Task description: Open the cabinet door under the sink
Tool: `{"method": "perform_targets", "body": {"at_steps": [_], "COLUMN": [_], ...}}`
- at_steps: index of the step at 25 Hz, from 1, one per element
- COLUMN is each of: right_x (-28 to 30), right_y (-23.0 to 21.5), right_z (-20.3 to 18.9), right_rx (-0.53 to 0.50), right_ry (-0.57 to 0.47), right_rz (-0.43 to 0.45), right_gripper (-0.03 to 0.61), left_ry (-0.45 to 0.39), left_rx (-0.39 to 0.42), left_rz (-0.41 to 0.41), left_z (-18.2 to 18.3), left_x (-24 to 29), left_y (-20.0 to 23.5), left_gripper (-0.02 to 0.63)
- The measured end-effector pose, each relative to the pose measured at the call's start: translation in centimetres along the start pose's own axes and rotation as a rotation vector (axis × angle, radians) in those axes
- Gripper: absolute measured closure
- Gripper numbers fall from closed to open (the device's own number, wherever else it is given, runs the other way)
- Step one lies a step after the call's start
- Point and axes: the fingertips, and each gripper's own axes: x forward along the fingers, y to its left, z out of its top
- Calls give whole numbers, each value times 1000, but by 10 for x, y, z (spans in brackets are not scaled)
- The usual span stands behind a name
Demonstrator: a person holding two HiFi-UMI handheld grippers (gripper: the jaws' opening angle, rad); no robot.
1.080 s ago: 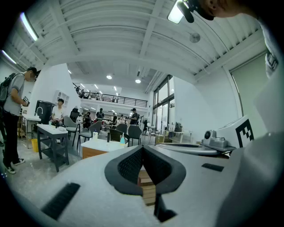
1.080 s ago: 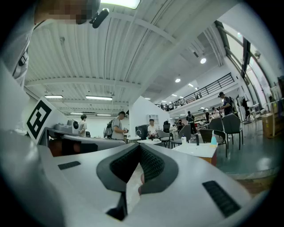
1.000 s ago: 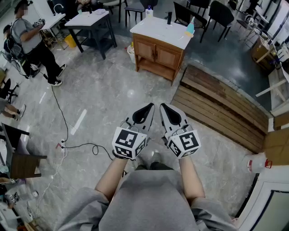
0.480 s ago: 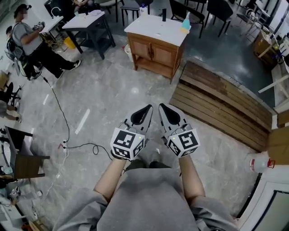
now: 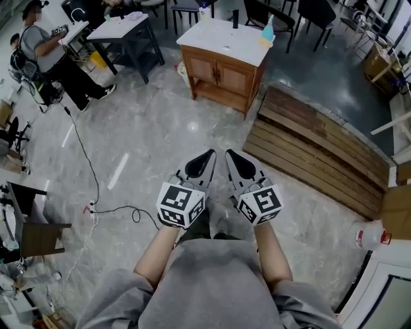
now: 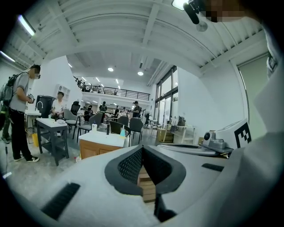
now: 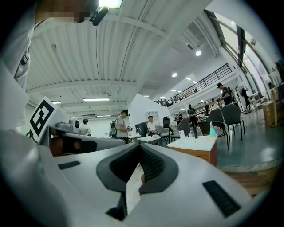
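The cabinet (image 5: 221, 76) stands well ahead across the grey floor (image 5: 148, 135), a low wooden unit with a white sink top (image 5: 221, 38) that carries a blue bottle (image 5: 267, 33) and a dark one (image 5: 235, 20). Its two doors (image 5: 207, 69) both sit flush and closed, so the opening has not begun. The person holds both tools close in front of the body, side by side and angled toward the cabinet, which looks like a carrying posture for the walk over, not a reach. The left gripper (image 5: 205, 159) has its jaws brought together with nothing between them; through the small gap behind the tips only planks on the ground show. The right gripper (image 5: 233, 159) is the same, jaws together and empty. Both gripper views show the cabinet small and distant, so nothing is within reach. A bed of wooden planks (image 5: 314, 151) lies on the floor to the right of the cabinet, and a black cable (image 5: 96, 186) trails across the floor to the left; the straight path between them appears free. Another person (image 5: 48, 54) stands far off at the left beside a dark table (image 5: 125, 32). I judge the next need is to close the distance, then part one set of jaws for a door edge or handle, which is too small to make out here.
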Motion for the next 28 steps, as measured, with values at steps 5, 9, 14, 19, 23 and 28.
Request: {"method": "perform_targets", "body": {"at_steps": [5, 9, 14, 19, 23, 28], "right_x": [40, 78, 128, 174, 205, 225], "right_y": [-17, -30, -41, -47, -49, -49], "right_z": [2, 2, 6, 5, 3, 0], "right_rx": [4, 0, -3, -8, -7, -5], "right_ry": [2, 11, 17, 26, 31, 40], "right_rz": [-10, -15, -39, -58, -78, -98], "right_gripper": [569, 569, 569, 569, 569, 569], "left_ry": [-1, -4, 3, 13, 10, 11], "left_rx": [-12, -26, -44, -63, -74, -79], "left_rz": [-4, -11, -37, -70, -94, -106], "left_z": [4, 12, 20, 22, 26, 28], "left_x": [24, 46, 68, 85, 94, 102], "left_y": [36, 72, 117, 157, 185, 208], "left_gripper": [606, 606, 606, 606, 606, 606]}}
